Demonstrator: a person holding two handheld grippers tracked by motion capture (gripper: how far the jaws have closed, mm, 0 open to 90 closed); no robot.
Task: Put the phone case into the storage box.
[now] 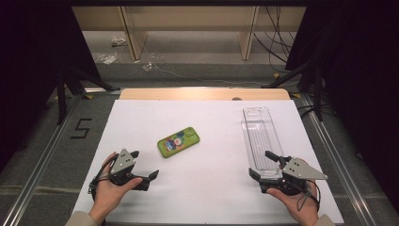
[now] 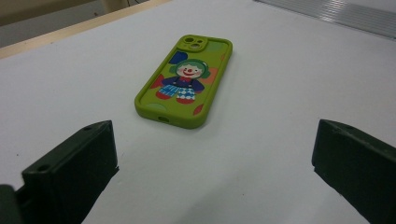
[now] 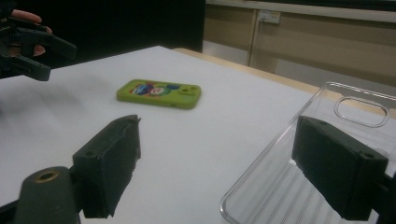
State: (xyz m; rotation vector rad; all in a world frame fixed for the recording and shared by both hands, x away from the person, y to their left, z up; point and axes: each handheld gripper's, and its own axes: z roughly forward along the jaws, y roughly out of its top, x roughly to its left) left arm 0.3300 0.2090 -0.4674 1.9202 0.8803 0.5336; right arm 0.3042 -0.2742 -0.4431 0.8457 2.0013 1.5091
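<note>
White tabletop (image 1: 207, 188) under me: my left gripper (image 1: 143, 165) gapes empty toward the green phone case (image 1: 178, 141), my right gripper (image 1: 266, 165) released astride the clear case's (image 1: 259, 132) end.

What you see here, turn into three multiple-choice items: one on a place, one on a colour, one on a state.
1. The green phone case lies:
A on the floor
B on the white table
C on a shelf

2. The second case, at the right claw, is:
A clear
B red
C black

3. The left claw is:
A shut on a case
B shut on nothing
C open

Answers:
1. B, it rests mid-table in the high view.
2. A, the table shows through it.
3. C, its jaws stand wide apart with nothing between them.
</note>
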